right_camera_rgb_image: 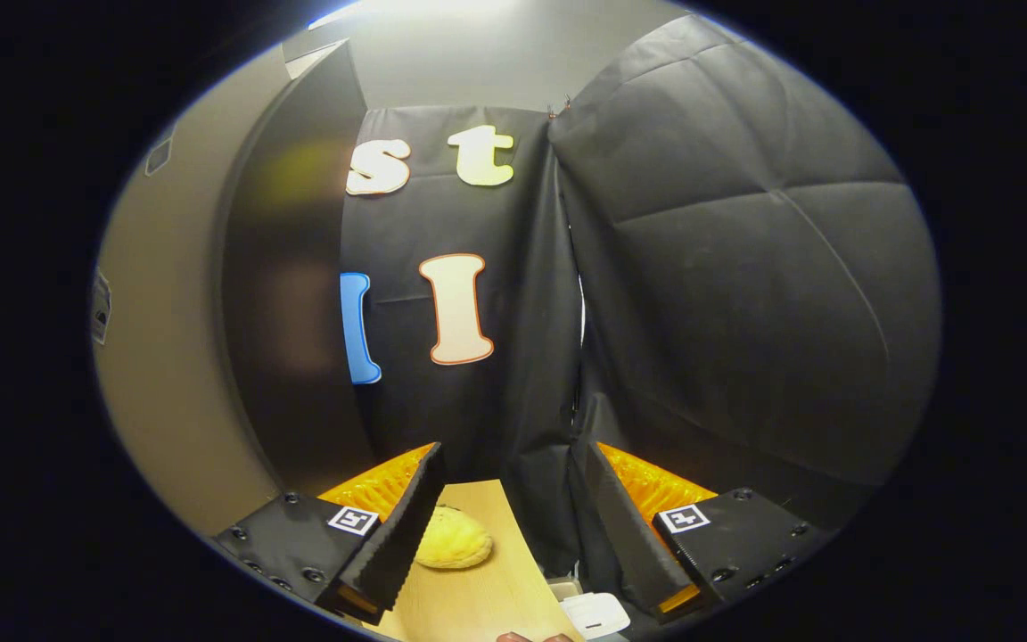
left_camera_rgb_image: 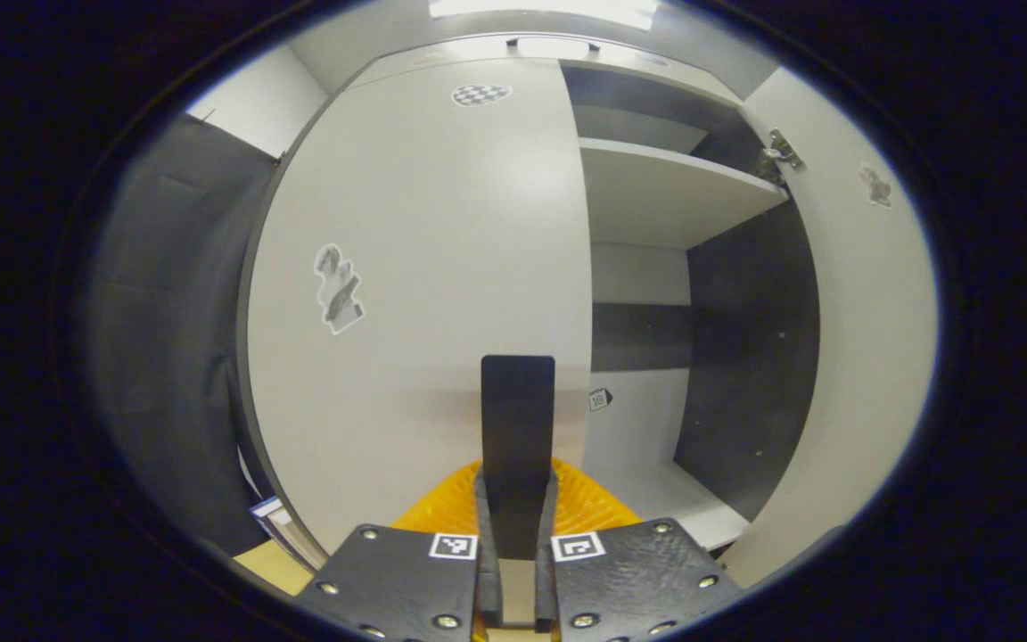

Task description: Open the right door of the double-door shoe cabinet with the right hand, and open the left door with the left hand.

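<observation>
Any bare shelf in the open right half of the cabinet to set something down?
Yes, two. The upper shelf, between the closed left door and the dark side wall, looks bare. So does the bottom shelf beneath it. Tight spot: left gripper, jaws shut, sits close at the left door's edge.

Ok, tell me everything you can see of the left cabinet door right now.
The left door is a plain, smooth off-white panel, looking like laminated board, with no handle visible. It appears shut or nearly so, while the right door stands swung open beside it, baring the shelves. It carries a checkered sticker near the top and a grey picture sticker on its left part. The left gripper, fingers together, points at its free edge; contact is unclear.
</observation>
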A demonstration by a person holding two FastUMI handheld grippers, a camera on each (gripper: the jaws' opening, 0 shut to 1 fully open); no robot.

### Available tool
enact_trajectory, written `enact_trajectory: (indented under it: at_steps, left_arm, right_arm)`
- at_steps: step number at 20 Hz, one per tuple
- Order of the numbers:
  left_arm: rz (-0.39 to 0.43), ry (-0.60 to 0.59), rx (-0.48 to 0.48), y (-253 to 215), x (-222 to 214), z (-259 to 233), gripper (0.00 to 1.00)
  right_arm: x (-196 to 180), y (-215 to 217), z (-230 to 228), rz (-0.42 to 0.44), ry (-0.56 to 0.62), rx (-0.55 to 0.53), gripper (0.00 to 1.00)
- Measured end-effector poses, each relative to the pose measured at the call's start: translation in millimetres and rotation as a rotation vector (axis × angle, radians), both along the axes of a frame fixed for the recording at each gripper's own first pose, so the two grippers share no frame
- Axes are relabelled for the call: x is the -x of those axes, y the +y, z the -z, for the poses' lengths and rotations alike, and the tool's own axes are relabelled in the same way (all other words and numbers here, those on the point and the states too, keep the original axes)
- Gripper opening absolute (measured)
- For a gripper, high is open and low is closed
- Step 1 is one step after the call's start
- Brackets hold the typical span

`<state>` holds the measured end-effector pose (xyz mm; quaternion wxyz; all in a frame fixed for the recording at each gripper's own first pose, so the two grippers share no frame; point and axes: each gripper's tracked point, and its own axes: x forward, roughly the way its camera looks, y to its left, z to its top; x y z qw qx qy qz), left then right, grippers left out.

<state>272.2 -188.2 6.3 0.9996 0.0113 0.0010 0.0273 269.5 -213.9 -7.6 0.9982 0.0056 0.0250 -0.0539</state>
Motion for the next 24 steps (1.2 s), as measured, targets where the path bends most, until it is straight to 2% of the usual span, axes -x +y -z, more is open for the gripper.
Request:
enact_trajectory:
  at_steps: [3,4,5,8,12,13,15,24]
  left_arm:
    - [0.012,0.005,0.018,0.4,3.5,0.4,0.15]
    - [0.016,0.005,0.027,0.8,5.1,1.2,0.15]
    - [0.025,0.004,0.028,1.2,8.2,0.5,0.16]
    - [0.076,0.008,0.024,4.2,29.0,-2.2,0.15]
    - [0.131,0.005,0.040,12.5,53.5,3.4,0.15]
    - [0.140,0.004,0.038,15.0,59.3,4.4,0.15]
    - [0.150,-0.001,0.044,21.1,71.3,7.1,0.17]
    - [0.216,-0.007,0.067,46.7,114.4,8.7,0.15]
  right_arm:
    - [14.7,1.0,-1.8,0.024,-0.005,-0.003,0.94]
    - [20.8,3.7,-1.2,0.028,-0.004,-0.005,0.98]
    - [26.4,5.8,-1.1,0.034,-0.003,-0.005,0.94]
    - [50.7,18.5,-0.3,0.055,0.000,0.005,0.94]
    - [90.7,37.0,-1.3,0.074,0.007,0.041,0.94]
    - [101.8,36.1,1.7,0.096,0.019,0.059,0.98]
    - [122.5,31.6,6.4,0.132,0.042,0.066,0.96]
    - [198.1,40.4,19.6,0.234,0.057,-0.079,0.95]
